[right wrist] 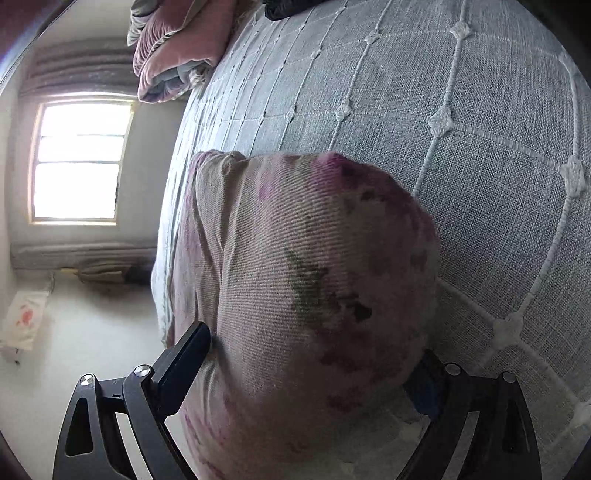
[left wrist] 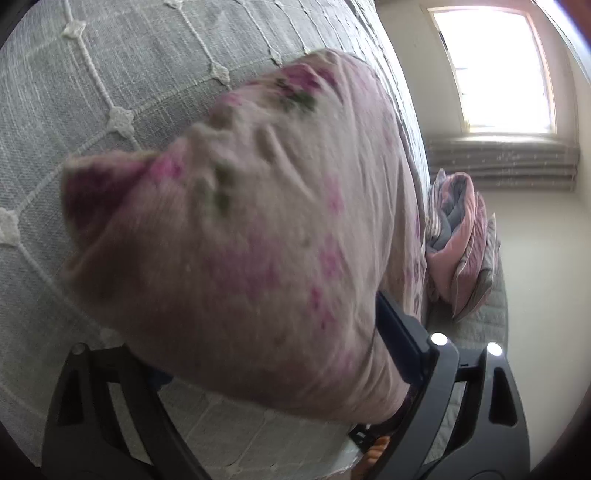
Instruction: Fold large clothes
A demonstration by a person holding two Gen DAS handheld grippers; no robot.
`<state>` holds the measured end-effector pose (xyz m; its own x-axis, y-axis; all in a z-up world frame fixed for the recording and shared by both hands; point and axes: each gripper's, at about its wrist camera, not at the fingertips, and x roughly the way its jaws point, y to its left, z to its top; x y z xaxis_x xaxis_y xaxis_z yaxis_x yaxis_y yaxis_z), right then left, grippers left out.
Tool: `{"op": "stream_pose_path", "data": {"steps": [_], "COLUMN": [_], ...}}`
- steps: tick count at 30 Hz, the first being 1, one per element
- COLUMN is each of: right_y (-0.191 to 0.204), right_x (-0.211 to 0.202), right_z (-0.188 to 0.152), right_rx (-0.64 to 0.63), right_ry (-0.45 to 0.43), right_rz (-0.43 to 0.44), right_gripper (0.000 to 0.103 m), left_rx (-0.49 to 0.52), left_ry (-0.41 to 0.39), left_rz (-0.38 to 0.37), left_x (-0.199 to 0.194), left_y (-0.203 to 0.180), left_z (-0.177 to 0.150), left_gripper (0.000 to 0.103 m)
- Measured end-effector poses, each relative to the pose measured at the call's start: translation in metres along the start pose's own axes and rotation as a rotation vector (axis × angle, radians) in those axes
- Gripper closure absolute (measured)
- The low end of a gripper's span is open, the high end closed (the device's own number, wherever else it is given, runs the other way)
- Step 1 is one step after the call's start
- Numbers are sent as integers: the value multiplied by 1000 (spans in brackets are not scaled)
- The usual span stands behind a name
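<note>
A pale cloth with pink flowers and green leaves (left wrist: pixel 240 221) lies bunched on the grey quilted bed cover (left wrist: pixel 110 74). My left gripper (left wrist: pixel 266 332) straddles its near end with the jaws wide. The right finger (left wrist: pixel 399 339) shows beside the fabric, while the cloth hides the left one. In the right wrist view the same cloth (right wrist: pixel 314 240) bulges between the spread fingers of my right gripper (right wrist: pixel 314 343). Its left finger (right wrist: pixel 184 362) lies along the cloth's edge. Fabric mostly covers the other finger. The grey bed cover (right wrist: pixel 443 92) stretches beyond the cloth.
Folded pink and grey quilts (left wrist: pixel 458 236) (right wrist: pixel 173 48) are stacked at the far end of the bed. A bright window (left wrist: pixel 495 70) (right wrist: pixel 77 158) is in the wall beyond. A dark item (right wrist: pixel 288 9) lies at the bed's top edge. A white bag (right wrist: pixel 26 317) lies on the floor.
</note>
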<state>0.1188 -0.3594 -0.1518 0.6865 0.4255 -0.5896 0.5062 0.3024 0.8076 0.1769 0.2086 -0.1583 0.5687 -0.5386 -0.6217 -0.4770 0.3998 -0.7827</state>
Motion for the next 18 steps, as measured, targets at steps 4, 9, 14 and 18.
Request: {"op": "stream_pose_path", "data": {"steps": [4, 9, 14, 18], "right_y": [-2, 5, 11, 7], "right_x": [0, -1, -2, 2], "right_z": [1, -8, -13, -11], "right_rx": [3, -39, -61, -48], "right_ry": [-26, -76, -95, -84], "right_rz": [6, -22, -33, -23], "right_gripper": [7, 12, 29, 29], "left_rx": [-38, -16, -10, -34], "left_ry": [-69, -200, -221, -207], "left_rz": [2, 80, 89, 69], "left_x": [0, -3, -1, 1], "left_y": [-1, -15, -18, -6], "left_z": [-2, -14, -14, -10], "left_gripper": [11, 20, 21, 13]}}
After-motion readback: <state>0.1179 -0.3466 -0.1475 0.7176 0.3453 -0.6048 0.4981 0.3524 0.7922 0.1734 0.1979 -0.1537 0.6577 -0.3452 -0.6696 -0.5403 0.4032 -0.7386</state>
